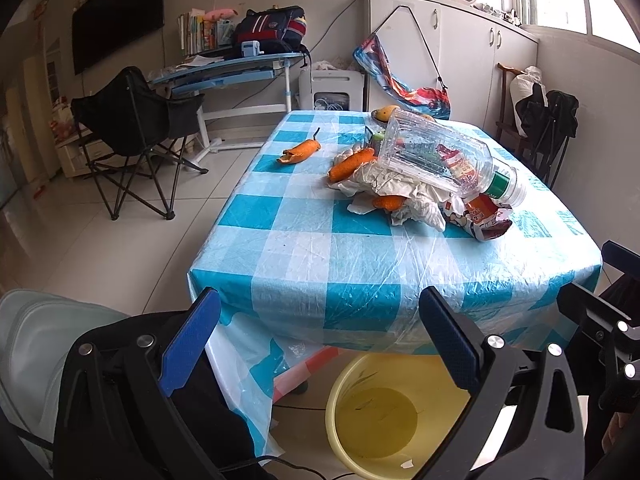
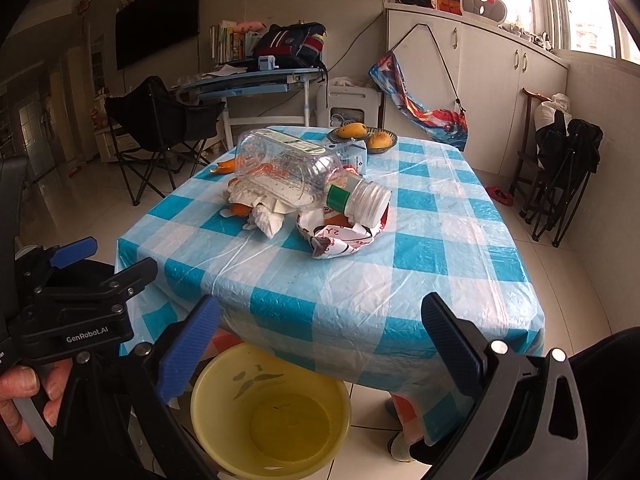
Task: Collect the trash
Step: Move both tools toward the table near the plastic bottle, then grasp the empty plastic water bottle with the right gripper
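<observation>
While nothing is gripped: left gripper [image 1: 320, 340] and right gripper [image 2: 320, 344] both spread, empty.
Trash: plastic bottle [image 2: 296, 176] atop crumpled wrappers [image 1: 404, 196] on table [image 1: 320, 248].
Risk: bottle likely rolls off (uncapped), missing yellow basin [image 2: 272, 412].

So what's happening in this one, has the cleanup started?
Not yet, it seems. A person holds the left gripper and right gripper, jaws open and empty, above a yellow bin on the floor by the table. The trash pile, a clear plastic bottle on crumpled paper, sits untouched.
</observation>
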A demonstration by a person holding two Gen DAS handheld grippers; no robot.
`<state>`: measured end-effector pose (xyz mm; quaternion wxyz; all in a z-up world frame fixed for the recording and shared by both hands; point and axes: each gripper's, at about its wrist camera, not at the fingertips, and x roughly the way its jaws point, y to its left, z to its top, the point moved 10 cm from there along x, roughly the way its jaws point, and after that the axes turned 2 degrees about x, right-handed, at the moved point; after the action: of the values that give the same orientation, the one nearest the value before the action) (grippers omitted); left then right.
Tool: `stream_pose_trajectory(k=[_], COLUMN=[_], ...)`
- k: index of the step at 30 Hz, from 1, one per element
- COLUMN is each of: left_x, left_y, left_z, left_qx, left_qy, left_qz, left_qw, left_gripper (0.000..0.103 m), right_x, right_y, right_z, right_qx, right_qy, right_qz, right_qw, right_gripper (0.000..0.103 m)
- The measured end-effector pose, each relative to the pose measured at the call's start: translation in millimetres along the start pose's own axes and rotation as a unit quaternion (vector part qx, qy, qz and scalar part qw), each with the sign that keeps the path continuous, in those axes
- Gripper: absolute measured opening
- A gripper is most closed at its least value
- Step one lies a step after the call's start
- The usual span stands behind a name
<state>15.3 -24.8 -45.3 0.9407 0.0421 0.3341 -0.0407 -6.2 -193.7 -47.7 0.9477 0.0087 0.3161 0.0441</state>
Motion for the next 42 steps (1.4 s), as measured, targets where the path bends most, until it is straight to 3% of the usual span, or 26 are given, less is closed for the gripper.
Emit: stream_pose_trajectory(k=[34, 42], left_x=[1.1, 3.5], left_y=[-2.0, -4.4], left_z=[1.6, 6.3], left_qx=[-0.004, -0.021], left_qy=[-0.003, -0.006], left_qz=[-0.001, -0.006], left_qw=[1.0, 0.9998], left_gripper=[0.096, 0.096], right_x=[-2.0, -9.2], right_y=[3.0, 2.8], right_z=[-1.7, 20.5], right_qx=[-0.002, -0.025], right_qy=[0.006, -0.021], right_qz=[0.006, 0.013], right_qw=[1.0, 0.999], right_gripper=[0.097, 0.097])
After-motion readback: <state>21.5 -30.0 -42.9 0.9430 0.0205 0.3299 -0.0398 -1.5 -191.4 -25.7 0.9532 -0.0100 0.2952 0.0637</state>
